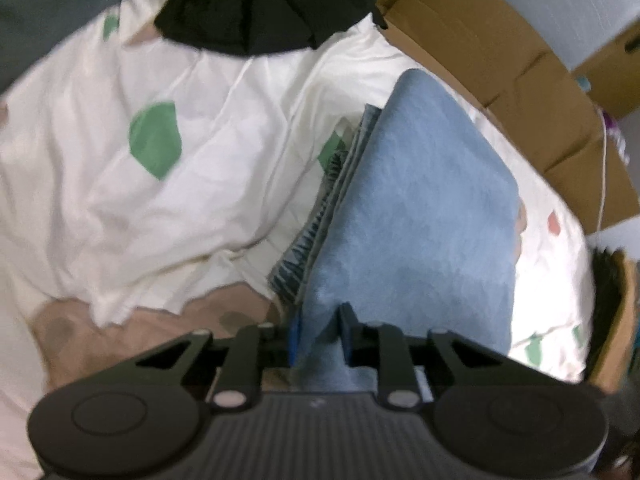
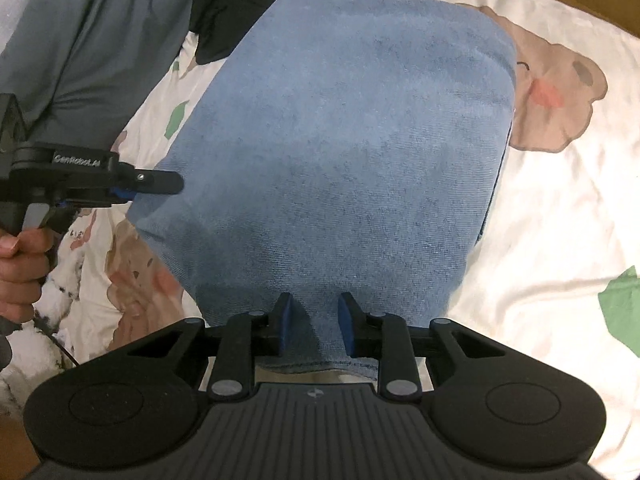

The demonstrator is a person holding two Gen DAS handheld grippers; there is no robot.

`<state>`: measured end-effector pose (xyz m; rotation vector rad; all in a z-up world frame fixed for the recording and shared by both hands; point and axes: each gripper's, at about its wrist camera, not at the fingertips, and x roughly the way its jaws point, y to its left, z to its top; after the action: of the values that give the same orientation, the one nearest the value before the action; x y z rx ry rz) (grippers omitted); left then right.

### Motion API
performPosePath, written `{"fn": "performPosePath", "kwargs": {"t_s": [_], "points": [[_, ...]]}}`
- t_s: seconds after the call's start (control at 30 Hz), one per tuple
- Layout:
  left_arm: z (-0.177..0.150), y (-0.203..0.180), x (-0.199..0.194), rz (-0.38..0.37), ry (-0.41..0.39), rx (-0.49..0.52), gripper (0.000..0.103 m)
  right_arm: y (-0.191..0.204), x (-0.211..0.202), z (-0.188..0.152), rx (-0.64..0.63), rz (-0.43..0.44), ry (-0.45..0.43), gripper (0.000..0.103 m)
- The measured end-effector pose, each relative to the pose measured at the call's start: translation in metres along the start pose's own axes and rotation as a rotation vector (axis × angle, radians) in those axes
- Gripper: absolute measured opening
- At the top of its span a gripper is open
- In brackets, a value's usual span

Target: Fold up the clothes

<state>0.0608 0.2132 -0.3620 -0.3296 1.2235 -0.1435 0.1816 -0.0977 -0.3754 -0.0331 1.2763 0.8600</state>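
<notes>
Blue denim garment point(image 2: 340, 152) folded into a thick pad, lying on a white bedsheet point(image 1: 120, 120) printed with green and tan patches. In the right wrist view, filling the centre from 12 o'clock down to 6 o'clock, near edge reaching between the pads.

Left tool point(image 1: 318, 334) pinching a raised fold of the blue cloth at the near corner, pads pressed into it from both sides. Same tool visible in the right wrist view at 9 o'clock point(image 2: 132, 194), gripping the garment's left edge, with a hand point(image 2: 20, 264) wrapped around its handle below.

Right tool point(image 2: 314, 328) straddling the near edge of the garment at 6 o'clock, a bunched ridge of fabric between the blue pads; pads touching the cloth on both sides, narrowed around it.

Folded layers of the denim showing as a striped edge point(image 1: 320, 216) along the left side in the left wrist view. Black clothing point(image 1: 260, 4) heaped at 12 o'clock on the bed, apart from the denim. Cardboard boxes point(image 1: 520, 72) at 2 o'clock beside the bed. Grey cloth point(image 2: 80, 32) at 10 o'clock in the right wrist view.
</notes>
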Motion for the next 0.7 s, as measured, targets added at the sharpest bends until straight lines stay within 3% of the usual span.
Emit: {"fn": "performPosePath", "kwargs": {"t_s": [0.07,0.13,0.27,0.33,0.4,0.7], "points": [[0.002,-0.013,-0.014,0.038,-0.035,0.067,0.022,-0.001,-0.007,0.002,0.016,0.010,0.002,0.027],[0.006,-0.023,-0.022,0.048,-0.060,0.115,0.029,-0.007,-0.015,0.005,0.055,0.024,-0.015,0.027],[0.019,-0.031,-0.024,0.058,-0.093,0.156,0.029,-0.025,-0.031,0.013,0.099,-0.003,-0.076,0.028],[0.026,-0.033,-0.018,0.062,-0.092,0.150,0.030,-0.036,-0.035,0.017,0.127,-0.029,-0.100,0.031],[0.029,-0.033,-0.010,0.065,-0.089,0.160,0.032,-0.047,-0.038,0.018,0.158,-0.049,-0.118,0.042],[0.033,-0.038,0.020,0.104,-0.050,0.187,0.050,-0.078,-0.023,0.015,0.256,-0.032,-0.132,0.045]]}}
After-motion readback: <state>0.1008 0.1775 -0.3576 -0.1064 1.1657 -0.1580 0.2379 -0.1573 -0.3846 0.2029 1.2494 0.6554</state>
